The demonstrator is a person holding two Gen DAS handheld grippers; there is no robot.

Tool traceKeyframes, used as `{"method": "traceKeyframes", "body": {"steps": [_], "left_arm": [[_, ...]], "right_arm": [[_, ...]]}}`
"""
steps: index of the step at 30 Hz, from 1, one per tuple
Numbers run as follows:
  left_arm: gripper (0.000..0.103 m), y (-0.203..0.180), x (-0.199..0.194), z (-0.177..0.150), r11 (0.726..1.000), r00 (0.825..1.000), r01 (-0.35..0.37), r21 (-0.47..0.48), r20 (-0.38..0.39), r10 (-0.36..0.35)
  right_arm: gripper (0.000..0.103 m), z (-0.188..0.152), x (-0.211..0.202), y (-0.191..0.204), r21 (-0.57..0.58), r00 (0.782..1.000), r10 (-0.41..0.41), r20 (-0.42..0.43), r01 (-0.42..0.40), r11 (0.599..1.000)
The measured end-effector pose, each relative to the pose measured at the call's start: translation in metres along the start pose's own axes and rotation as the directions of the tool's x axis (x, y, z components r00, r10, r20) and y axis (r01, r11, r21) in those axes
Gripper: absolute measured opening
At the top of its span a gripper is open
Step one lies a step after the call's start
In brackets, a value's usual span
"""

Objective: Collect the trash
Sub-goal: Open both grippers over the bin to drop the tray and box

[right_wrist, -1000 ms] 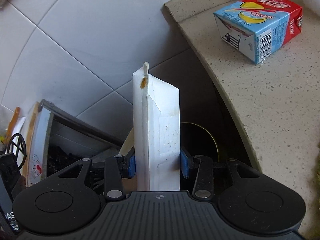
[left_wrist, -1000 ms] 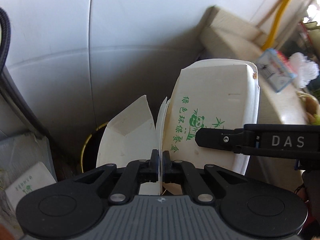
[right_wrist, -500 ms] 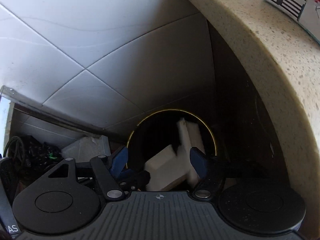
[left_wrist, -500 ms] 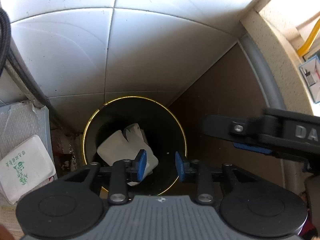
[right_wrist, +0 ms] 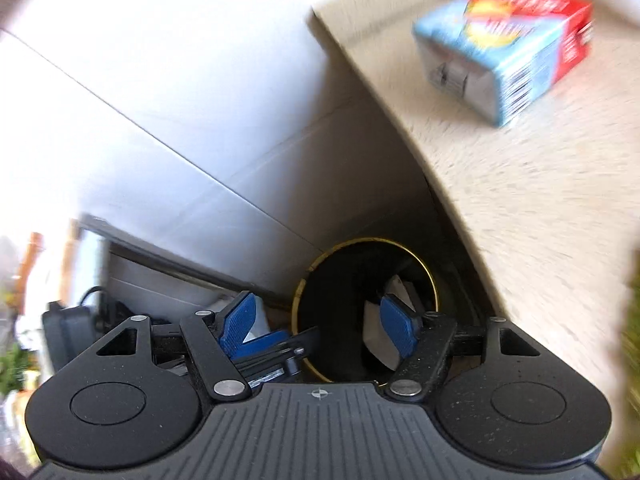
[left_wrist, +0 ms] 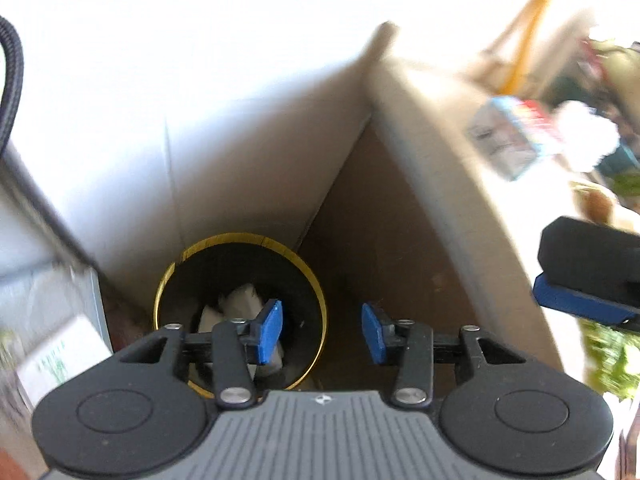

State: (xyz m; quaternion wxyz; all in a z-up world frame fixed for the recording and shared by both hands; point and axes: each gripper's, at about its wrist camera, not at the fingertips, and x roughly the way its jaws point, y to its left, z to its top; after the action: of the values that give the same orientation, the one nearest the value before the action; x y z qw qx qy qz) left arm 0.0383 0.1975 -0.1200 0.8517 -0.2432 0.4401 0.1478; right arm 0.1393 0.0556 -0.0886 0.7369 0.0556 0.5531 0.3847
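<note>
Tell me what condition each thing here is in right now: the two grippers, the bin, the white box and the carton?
Left gripper: open, holding nothing.
Right gripper: open, holding nothing.
Bin: upright, no lid on it, white trash inside.
White takeout box: lying inside the bin.
Drink carton: on its side on the counter, untouched.

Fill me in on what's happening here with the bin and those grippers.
A person is collecting trash with a gripper in each hand. Both the left gripper and the right gripper are open and empty above the black, gold-rimmed bin on the floor in the corner. White takeout box pieces lie inside the bin. A blue and red carton sits on the speckled counter, not yet picked up. The views are motion-blurred.
</note>
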Motion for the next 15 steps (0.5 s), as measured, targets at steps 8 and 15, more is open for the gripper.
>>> {"method": "traceKeyframes", "body": {"steps": [8, 15], "left_arm": [[0.097, -0.095, -0.082, -0.012, 0.926, 0.943, 0.035, 0.376, 0.293, -0.155], [0.099, -0.158, -0.097, -0.025, 0.838, 0.923, 0.145, 0.526, 0.234, -0.306]], "right_arm": [[0.077, -0.032, -0.123, -0.017, -0.006, 0.951, 0.007, 0.309, -0.005, 1.000], [0.080, -0.072, -0.198, -0.068, 0.136, 0.867, -0.173, 0.467, 0.123, 0.983]]}}
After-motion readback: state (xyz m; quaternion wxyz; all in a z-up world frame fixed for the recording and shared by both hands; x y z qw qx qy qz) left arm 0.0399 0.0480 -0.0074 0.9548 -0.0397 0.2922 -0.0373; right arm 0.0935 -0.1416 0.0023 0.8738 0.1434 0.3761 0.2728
